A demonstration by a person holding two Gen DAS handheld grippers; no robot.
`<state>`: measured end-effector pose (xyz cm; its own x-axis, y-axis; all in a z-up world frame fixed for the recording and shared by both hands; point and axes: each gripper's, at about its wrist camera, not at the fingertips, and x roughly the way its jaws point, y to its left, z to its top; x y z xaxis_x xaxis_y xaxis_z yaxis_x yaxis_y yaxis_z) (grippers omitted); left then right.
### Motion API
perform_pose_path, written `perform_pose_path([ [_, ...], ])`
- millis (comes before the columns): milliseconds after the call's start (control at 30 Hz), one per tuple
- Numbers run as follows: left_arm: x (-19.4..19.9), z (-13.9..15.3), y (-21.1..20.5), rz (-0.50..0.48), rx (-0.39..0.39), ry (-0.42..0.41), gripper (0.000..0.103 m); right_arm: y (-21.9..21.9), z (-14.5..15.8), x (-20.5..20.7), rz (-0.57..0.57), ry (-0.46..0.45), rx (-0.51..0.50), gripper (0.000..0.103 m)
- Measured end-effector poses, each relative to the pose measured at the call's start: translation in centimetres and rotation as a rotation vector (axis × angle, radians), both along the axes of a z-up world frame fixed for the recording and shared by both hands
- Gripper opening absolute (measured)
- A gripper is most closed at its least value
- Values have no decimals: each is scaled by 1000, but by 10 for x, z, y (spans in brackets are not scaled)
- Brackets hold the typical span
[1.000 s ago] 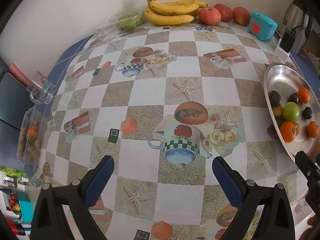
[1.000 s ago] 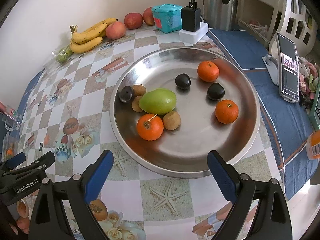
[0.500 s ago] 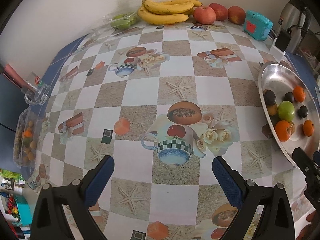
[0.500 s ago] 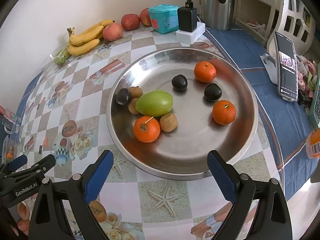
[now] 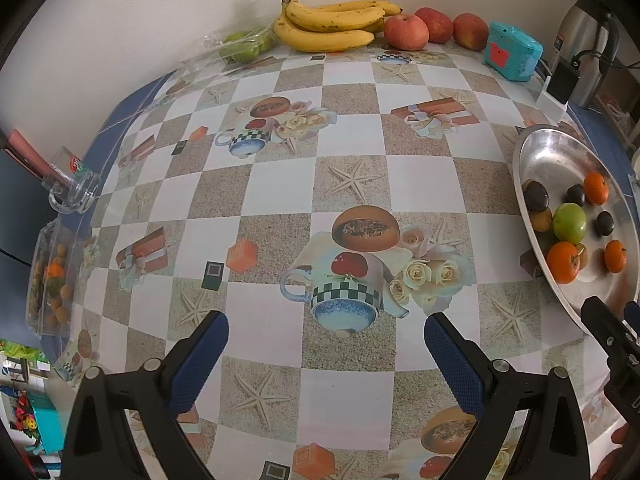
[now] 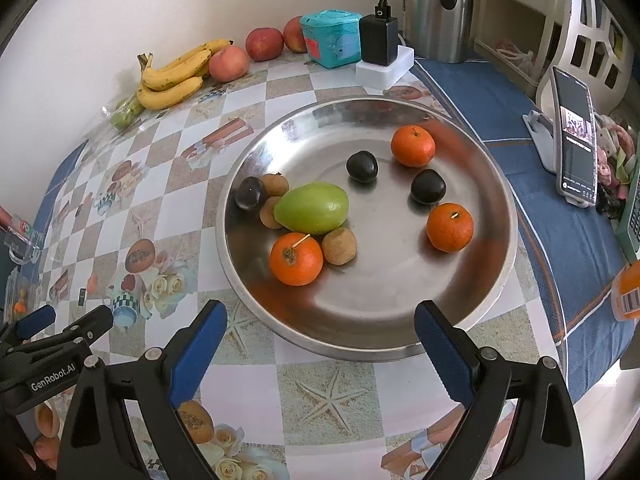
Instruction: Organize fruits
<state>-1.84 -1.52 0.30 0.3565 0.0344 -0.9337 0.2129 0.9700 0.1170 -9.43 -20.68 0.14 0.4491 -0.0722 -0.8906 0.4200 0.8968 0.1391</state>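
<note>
A round steel tray (image 6: 360, 332) (image 5: 532, 160) holds a green mango (image 6: 312, 208), three oranges, the nearest one (image 6: 296, 258) at the front, dark plums such as (image 6: 362, 166), and small brown fruits like (image 6: 339, 246). My right gripper (image 6: 320, 344) hovers open over the tray's near rim, nothing between its fingers. My left gripper (image 5: 326, 354) is open above the patterned tablecloth, left of the tray. Bananas (image 5: 332, 26) (image 6: 174, 76) and red apples (image 5: 406, 32) lie against the back wall.
A teal box (image 6: 330, 38), a charger on a white power block (image 6: 380, 54) and a steel kettle (image 6: 438, 8) stand behind the tray. A phone on a stand (image 6: 574, 152) is at right. A clear box of small fruits (image 5: 52, 276) and a glass mug (image 5: 74, 190) sit at the left edge.
Both grippers have drifted slightly back and up; the tray and tabletop sit a little lower and left in view. Both stay open and nothing was picked up.
</note>
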Motion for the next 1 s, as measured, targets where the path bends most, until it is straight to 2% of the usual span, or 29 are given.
perform_pose_path([
  [1000, 0, 0, 0, 0, 0, 0, 100, 1, -1, 1, 4, 2, 0, 95],
])
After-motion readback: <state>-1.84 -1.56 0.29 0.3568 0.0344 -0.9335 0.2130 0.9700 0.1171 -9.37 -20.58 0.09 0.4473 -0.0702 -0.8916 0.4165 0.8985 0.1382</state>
